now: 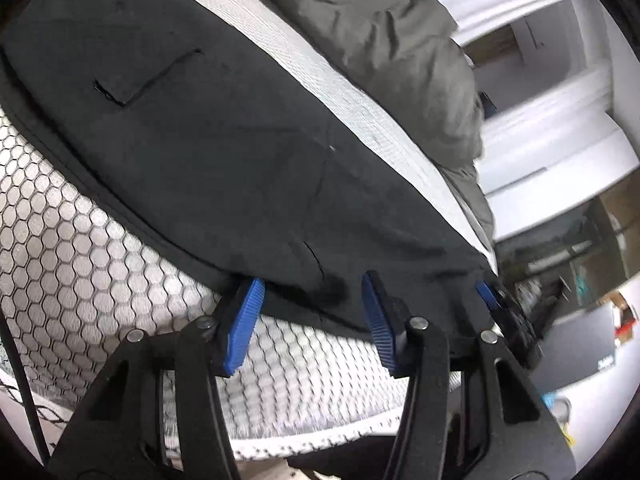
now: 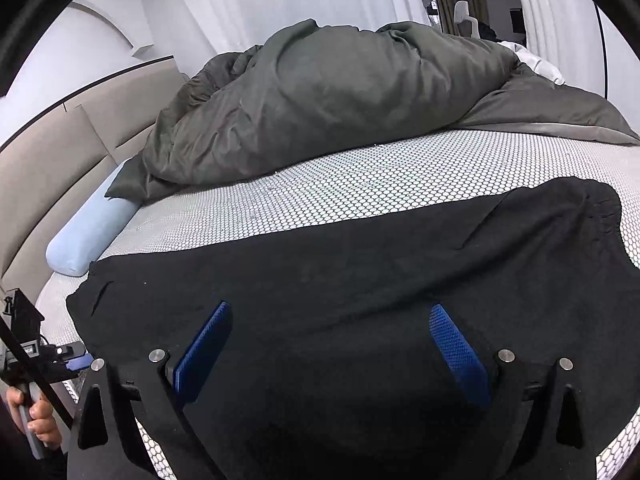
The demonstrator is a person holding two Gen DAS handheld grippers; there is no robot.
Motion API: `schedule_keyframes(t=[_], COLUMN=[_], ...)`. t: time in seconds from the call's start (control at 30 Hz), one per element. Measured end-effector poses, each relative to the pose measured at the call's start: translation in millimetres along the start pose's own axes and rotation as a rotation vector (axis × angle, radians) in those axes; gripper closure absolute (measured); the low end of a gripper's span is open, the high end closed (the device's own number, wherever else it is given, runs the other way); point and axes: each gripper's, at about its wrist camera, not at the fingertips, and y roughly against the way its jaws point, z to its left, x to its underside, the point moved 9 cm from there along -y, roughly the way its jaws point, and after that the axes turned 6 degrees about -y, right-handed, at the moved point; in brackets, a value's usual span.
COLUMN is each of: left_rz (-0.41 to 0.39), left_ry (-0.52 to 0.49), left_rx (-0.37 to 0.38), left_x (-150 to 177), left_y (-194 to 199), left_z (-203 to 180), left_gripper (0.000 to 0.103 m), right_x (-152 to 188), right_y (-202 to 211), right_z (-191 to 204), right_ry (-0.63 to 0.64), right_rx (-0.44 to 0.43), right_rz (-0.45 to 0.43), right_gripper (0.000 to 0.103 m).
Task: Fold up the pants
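1. Tongs, left (image 1: 312,312): blue ribbed pads partly apart at the near hem of the pants, the cloth edge lying between them; whether the pads pinch it cannot be told. Placement at a border suggests a pick-up point for the fold.
2. Tongs, right (image 2: 328,344): jaws wide apart over the near part of the black cloth, nothing held; whether they touch it cannot be told, and they are probably placed to take a second hold.
3. Hand (image 2: 34,416): seen at the lower left of the right wrist view, wrapped round the grip of the other tool.
4. Pants (image 2: 360,264): black, spread flat across the near side of the bed, elastic waistband toward the right, a slit pocket visible; laid out smooth, seemingly so the fold can be made cleanly. Folding appears barely begun.
5. Mattress cover (image 2: 320,188): white with a hexagon pattern, carrying the pants.
6. Bolster pillow (image 2: 88,236): pale blue, against the padded headboard (image 2: 60,152), clear of the work area.
7. Duvet (image 2: 340,92): dark grey-green, heaped at the far side, evidently pushed back to free space.
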Motion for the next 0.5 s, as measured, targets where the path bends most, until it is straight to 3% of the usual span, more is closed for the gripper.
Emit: schedule_keyframes(t=[0.03, 0.1, 0.17, 0.23, 0.3, 0.5], left_rz=[-0.026, -0.051, -0.093, -0.128, -0.138, -0.054], left_ry=[0.010, 0.028, 0.033, 0.016, -0.017, 0.000], left_rx=[-0.016, -0.040, -0.027, -0.007, -0.036, -0.132], left_x=[-0.8, -2.2, -5.9, -9.2, -6.6, 9.1], left_y=[-0.4, -1.6, 7.1, 17.8, 27.3, 17.7], left_z=[0.7, 6.2, 7.7, 4.7, 8.1, 33.8], left_gripper=[0.068, 0.090, 0.099, 0.100, 0.100, 0.100], right_x=[0.2, 0.8, 1.4, 1.3, 1.1, -0.4], right_y=[0.8, 1.2, 1.8, 3.5, 5.7, 5.5], right_z=[-0.2, -0.4, -1.3, -4.0, -7.4, -24.8], right_ry=[-0.001, -0.001, -0.005, -0.008, -0.013, -0.041], right_rx=[0.000, 0.000, 0.001, 0.007, 0.014, 0.043], right_rz=[-0.002, -0.002, -0.003, -0.006, -0.010, -0.006], right_gripper=[0.003, 0.002, 0.003, 0.003, 0.003, 0.003])
